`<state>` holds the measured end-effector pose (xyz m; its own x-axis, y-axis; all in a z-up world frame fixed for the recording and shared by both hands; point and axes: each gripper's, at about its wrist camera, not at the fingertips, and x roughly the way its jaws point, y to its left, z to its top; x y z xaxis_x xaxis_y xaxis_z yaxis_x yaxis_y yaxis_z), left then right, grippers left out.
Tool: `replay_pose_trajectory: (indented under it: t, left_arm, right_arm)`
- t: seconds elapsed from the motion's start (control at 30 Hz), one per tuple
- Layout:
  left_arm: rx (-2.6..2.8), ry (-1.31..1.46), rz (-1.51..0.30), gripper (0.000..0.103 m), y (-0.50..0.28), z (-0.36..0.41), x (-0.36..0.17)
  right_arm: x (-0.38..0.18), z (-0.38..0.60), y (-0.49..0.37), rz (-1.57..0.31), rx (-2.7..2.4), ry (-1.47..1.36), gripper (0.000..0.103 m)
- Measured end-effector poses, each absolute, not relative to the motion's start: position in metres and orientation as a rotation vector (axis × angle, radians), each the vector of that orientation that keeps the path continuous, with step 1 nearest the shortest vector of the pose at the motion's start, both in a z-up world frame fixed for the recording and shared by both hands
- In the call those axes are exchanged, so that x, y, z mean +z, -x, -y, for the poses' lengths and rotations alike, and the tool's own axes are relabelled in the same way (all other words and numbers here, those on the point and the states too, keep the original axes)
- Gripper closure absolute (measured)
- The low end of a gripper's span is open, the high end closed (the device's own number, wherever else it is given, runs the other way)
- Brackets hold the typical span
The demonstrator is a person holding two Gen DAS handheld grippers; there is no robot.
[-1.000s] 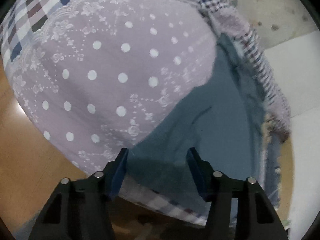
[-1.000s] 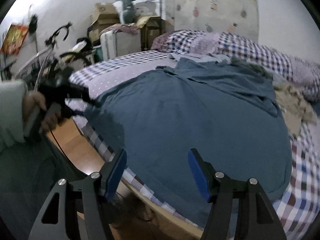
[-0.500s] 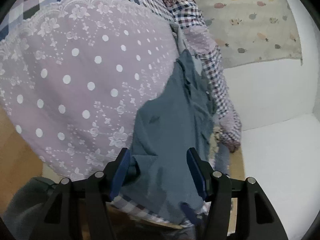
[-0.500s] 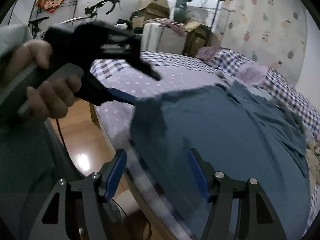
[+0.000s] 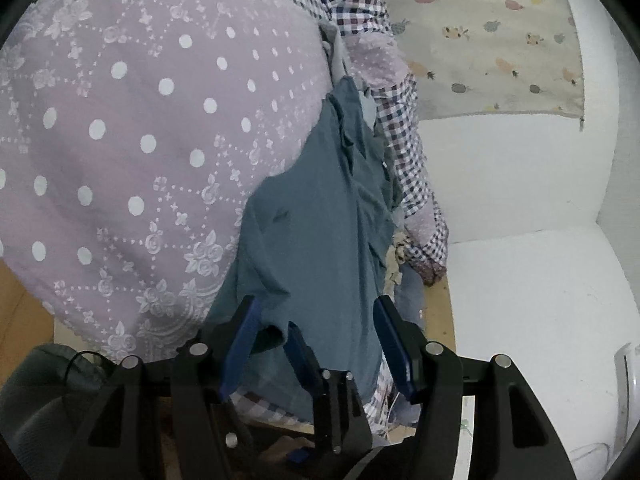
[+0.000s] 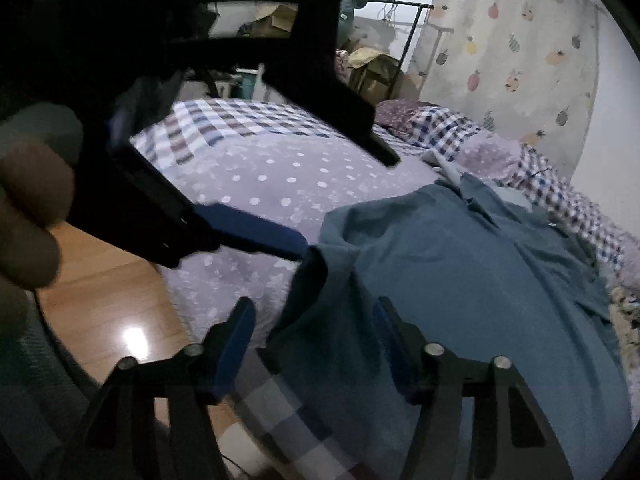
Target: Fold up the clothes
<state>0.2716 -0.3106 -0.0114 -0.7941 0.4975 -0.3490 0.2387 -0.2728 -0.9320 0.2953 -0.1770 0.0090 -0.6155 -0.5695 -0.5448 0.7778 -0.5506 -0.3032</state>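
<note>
While spread over the bed (image 5: pixel 132 152), blue shirt (image 5: pixel 320 216) with its near corner lifted, pinched by left gripper (image 6: pixel 296 250) beside the right gripper (image 6: pixel 316 320), jaws wide apart over the hem.

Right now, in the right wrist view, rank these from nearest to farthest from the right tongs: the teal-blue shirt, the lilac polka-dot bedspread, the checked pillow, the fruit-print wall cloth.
1. Teal-blue shirt: its hem lies between the right tongs.
2. Lilac polka-dot bedspread: beyond the shirt, left.
3. Checked pillow: at the bed's head, upper right.
4. Fruit-print wall cloth: on the back wall, behind the pillow.
</note>
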Motion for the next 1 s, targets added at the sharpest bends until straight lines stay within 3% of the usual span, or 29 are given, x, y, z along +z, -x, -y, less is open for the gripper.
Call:
replay_pose_trajectory:
  t: [0.07,0.13,0.17,0.53,0.6,0.7,0.77,0.87,0.93,1.0]
  left_arm:
    - [2.209,0.915,1.785,0.041,-0.276,0.313,-0.011]
    - [2.257,0.94,1.789,0.041,-0.281,0.314,-0.01]
    - [2.279,0.953,1.789,0.041,-0.283,0.314,-0.009]
    - [2.378,1.074,1.656,0.042,-0.28,0.298,-0.002]
    - [2.398,1.088,1.648,0.058,-0.284,0.299,-0.002]
    - [2.425,1.124,1.656,0.073,-0.288,0.301,-0.005]
    - [2.441,1.125,1.657,0.078,-0.29,0.302,-0.004]
    - [2.474,1.123,1.651,0.098,-0.294,0.303,-0.003]
    - [2.485,1.106,1.66,0.099,-0.298,0.305,-0.002]
    - [2.488,1.083,1.67,0.1,-0.299,0.307,-0.001]
  right_arm:
    - [0.009,0.179,-0.294,-0.693,-2.177,-0.502,0.083]
    - [0.011,0.178,-0.295,-0.702,-2.164,-0.505,0.098]
    - [0.014,0.176,-0.297,-0.693,-2.161,-0.498,0.1]
    - [0.039,0.184,-0.333,-0.768,-2.082,-0.342,0.102]
    - [0.039,0.189,-0.335,-0.788,-2.075,-0.335,0.102]
    - [0.04,0.192,-0.335,-0.8,-2.071,-0.342,0.102]
    - [0.04,0.193,-0.335,-0.808,-2.073,-0.342,0.102]
    - [0.04,0.194,-0.336,-0.824,-2.075,-0.341,0.101]
    - [0.039,0.192,-0.338,-0.831,-2.077,-0.339,0.097]
    - [0.037,0.186,-0.341,-0.843,-2.088,-0.327,0.088]
